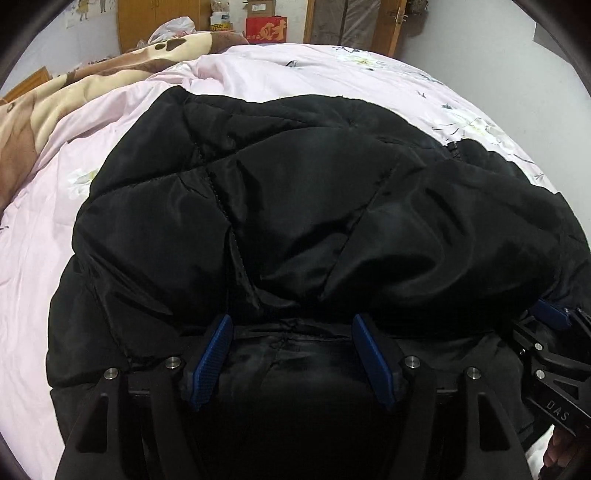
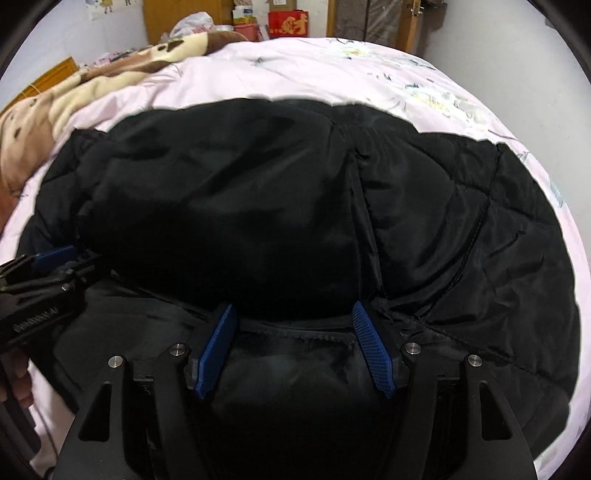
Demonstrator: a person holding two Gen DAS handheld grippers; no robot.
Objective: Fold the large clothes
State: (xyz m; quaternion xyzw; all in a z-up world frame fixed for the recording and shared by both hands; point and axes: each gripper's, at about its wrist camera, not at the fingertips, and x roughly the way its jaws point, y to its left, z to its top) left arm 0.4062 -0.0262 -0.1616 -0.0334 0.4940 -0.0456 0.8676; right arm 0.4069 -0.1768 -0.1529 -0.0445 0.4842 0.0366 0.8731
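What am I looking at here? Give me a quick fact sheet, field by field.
garment: black quilted jacket, puffy, partly folded
surface: bed with pale pink floral quilt
left gripper: fingers apart, at the jacket's near edge
right gripper: fingers apart, at the same near edge, beside the left one
also on bed: brown and cream blanket at far left
background: red box with a gold character, wooden door
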